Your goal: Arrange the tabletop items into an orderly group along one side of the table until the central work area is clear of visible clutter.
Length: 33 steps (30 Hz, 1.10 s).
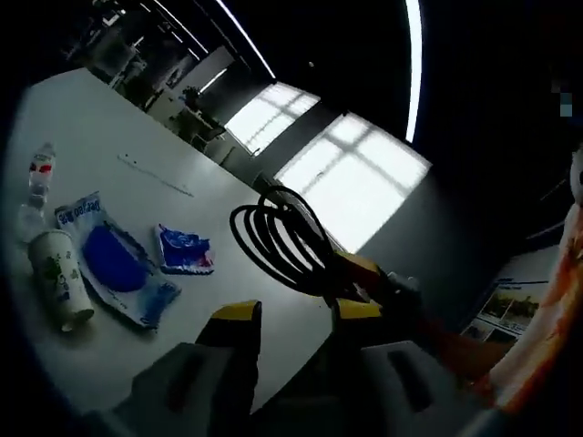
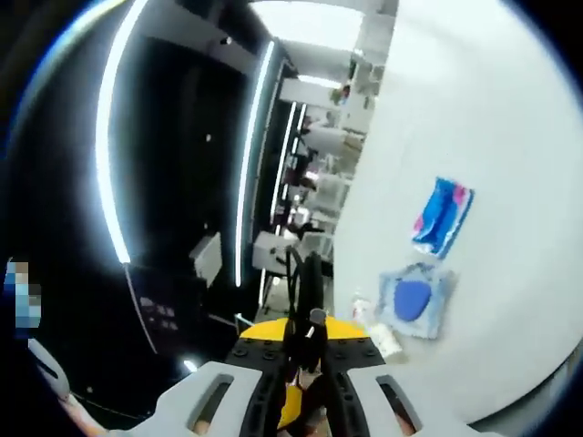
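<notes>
In the left gripper view, a white table [image 1: 182, 218] slanted across the frame. At its far left stood a small clear bottle with a red and white label [image 1: 38, 173]. Just below it lay a white paper cup [image 1: 62, 278], tipped on its side. Beside the cup, and touching it, was a clear plastic packet holding a round blue object [image 1: 117, 261]. A little further right, apart from that packet, sat a smaller blue and red wrapper [image 1: 186, 250]. Right of the wrapper, a coil of black cable [image 1: 278, 241] hung in the air over the table edge, gripped at its lower right by the other, orange and yellow tool [image 1: 378, 291]. The left gripper [image 1: 291, 317] showed its two yellow-tipped jaws spread apart, with nothing between them. Bright windows glowed behind.

In the right gripper view, the scene was rolled sideways. Long ceiling lights ran down the dark left half. At the bottom centre, the right gripper [image 2: 305, 350] had its jaws pressed together on the black cable [image 2: 301, 282], which rose straight up from them. To the right, on the white table [image 2: 510, 137], lay the packet with the blue disc [image 2: 414, 300], and above it the blue and red wrapper [image 2: 444, 214], the two well apart from the gripper.
</notes>
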### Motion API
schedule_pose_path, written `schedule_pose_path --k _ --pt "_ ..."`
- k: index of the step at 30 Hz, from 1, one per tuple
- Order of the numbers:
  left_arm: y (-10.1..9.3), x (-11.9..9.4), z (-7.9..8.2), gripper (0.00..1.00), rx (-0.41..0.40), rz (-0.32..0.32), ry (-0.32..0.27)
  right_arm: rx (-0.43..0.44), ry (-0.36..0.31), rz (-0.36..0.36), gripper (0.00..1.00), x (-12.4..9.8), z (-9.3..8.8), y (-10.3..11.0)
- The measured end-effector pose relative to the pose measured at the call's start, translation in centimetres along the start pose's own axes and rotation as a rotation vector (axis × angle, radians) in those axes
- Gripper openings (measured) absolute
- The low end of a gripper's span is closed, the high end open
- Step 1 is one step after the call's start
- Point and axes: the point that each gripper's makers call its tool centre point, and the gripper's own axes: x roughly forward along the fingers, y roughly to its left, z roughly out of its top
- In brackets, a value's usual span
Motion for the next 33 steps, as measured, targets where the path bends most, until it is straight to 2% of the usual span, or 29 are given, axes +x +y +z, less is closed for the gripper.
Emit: schedule_pose_path --k 4,8,12,17,19,22,27,29,33 --pt "1.1 -1.7 0.4 0.36 0.025 0.035 -0.017 -0.002 -0.003 -0.065 0.08 -0.2 1.2 -2.6" --pt "2.2 -3.4 1.3 0.43 0.095 0.089 -0.063 0.005 -0.004 -0.110 0.08 -0.1 2.0 -4.6" --pt "2.9 -4.7 1.5 0.52 0.095 0.112 -0.084 0.000 0.000 -0.159 0.08 0.4 2.3 -6.6" --pt "3.5 -6.0 1.2 0.45 0.110 0.140 -0.080 -0.009 0.016 -0.221 0.08 1.4 3.0 -9.8" --pt "3.5 -6.4 1.1 0.42 0.118 0.143 -0.085 -0.023 0.028 -0.258 0.09 1.6 3.2 -11.0" --pt "3.6 -6.9 1.2 0.46 0.102 0.144 -0.103 -0.033 0.043 -0.304 0.09 1.7 3.4 -12.9" --pt "3.1 -7.5 1.7 0.62 0.073 0.113 -0.165 -0.043 0.068 -0.365 0.09 1.9 3.7 -15.3" --pt "3.1 -7.5 1.6 0.64 0.076 0.111 -0.165 -0.079 0.087 -0.389 0.09 2.0 3.7 -16.2" --pt "3.3 -7.5 1.1 0.63 0.073 0.113 -0.143 -0.074 0.092 -0.394 0.09 2.3 3.9 -16.8"
